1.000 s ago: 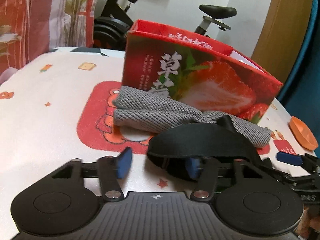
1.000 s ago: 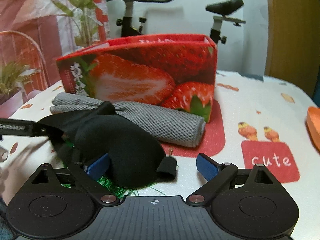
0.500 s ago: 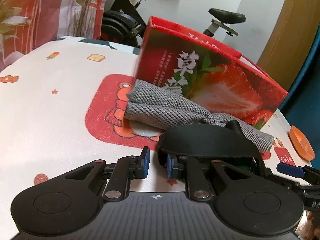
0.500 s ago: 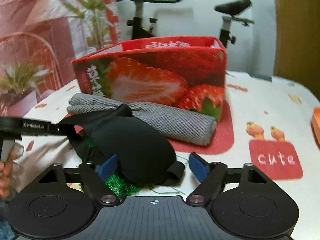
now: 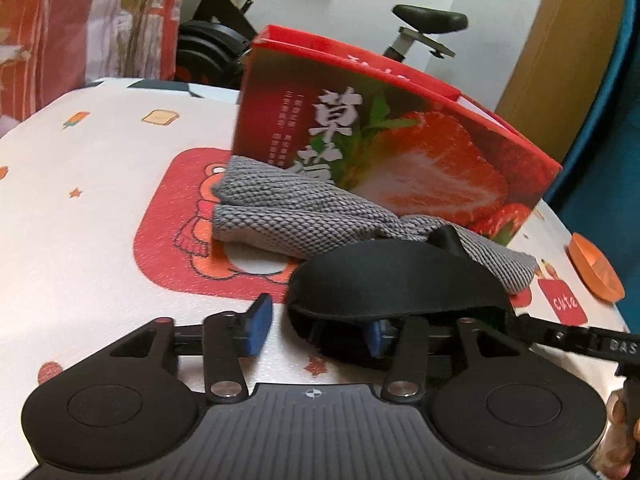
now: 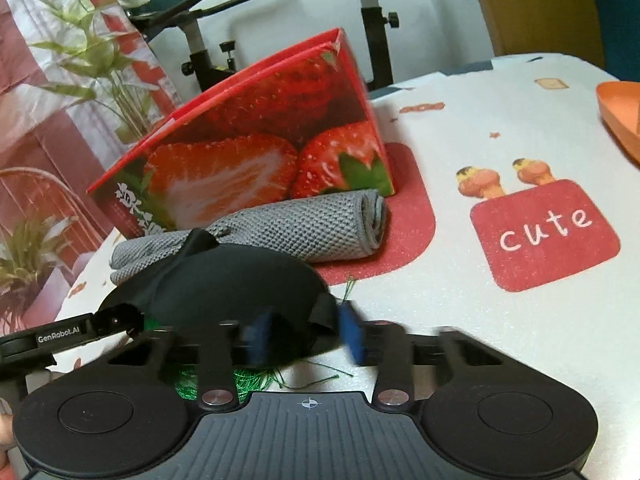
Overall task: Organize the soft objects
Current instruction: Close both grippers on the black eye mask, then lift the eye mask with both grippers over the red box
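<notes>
Risk: black eye mask (image 5: 396, 280) on table (image 5: 100, 200) by towel (image 5: 288, 216)/strawberry box (image 5: 400, 140) straddles one pad of open left tool (image 5: 316, 326), right tool (image 6: 304, 336) part-open at its strap, so mask may slip or drag green threads (image 6: 216, 384).

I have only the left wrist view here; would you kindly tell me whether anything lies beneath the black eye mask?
Observer: Yes, a green stringy bundle shows under the black eye mask.
Operator: Thank you; where is the right gripper?
Observer: The right gripper straddles the mask's strap end; blur hides whether its pads touch.
Operator: And the grey towel?
Observer: The grey towel is rolled, its spiral end showing beside the strawberry box.
</notes>
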`<state>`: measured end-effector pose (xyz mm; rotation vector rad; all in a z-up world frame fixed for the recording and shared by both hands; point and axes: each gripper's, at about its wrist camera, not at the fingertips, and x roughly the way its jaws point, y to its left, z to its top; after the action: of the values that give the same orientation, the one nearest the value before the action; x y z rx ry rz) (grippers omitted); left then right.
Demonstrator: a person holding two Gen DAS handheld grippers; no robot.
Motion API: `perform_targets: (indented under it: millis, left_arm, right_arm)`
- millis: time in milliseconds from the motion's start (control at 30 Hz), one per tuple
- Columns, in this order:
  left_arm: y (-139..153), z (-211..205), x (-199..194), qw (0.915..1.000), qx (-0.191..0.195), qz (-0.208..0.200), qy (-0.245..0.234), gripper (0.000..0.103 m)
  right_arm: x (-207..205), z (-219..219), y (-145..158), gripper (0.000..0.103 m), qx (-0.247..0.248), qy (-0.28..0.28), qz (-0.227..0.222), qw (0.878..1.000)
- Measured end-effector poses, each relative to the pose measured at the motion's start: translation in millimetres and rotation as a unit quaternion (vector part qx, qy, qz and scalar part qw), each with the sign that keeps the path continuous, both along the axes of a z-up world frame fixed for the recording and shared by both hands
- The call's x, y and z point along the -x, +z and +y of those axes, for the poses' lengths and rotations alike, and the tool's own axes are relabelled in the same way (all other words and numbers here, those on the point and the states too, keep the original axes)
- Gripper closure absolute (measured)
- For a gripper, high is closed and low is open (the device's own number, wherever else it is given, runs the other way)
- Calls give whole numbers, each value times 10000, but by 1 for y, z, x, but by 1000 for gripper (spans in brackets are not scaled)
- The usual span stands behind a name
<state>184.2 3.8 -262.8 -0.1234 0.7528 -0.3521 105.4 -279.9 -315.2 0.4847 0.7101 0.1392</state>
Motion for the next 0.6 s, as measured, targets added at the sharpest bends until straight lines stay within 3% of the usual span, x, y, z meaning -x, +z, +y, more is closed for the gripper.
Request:
perform_targets:
  millis: [100, 133, 200, 233, 400, 600]
  left_arm:
    - [0, -5, 1, 9999, -75, -56, -123, 51]
    - [0, -4, 1, 9999, -29, -50, -127, 55]
    - [-1, 0, 0, 10000, 5, 27, -42, 89]
    - [-1, 2, 0, 10000, 0, 47, 19, 93]
    - [14, 15, 11, 9992, 180, -285, 221, 97]
    - [54, 19, 27, 9951, 298, -901, 262, 97]
  right_arm:
    - [-3, 3, 0, 97, 44, 34, -26, 10000]
    - [-4, 3, 1, 98, 75, 23, -16, 10000]
    - [-4, 3, 3, 99, 116, -11, -17, 9999]
    - [-4, 2, 4, 100, 114, -30, -30, 9999]
    - [1, -1, 20, 100, 119, -99, -317, 9994]
    - [6, -8, 54, 100, 23, -136, -851, 9963]
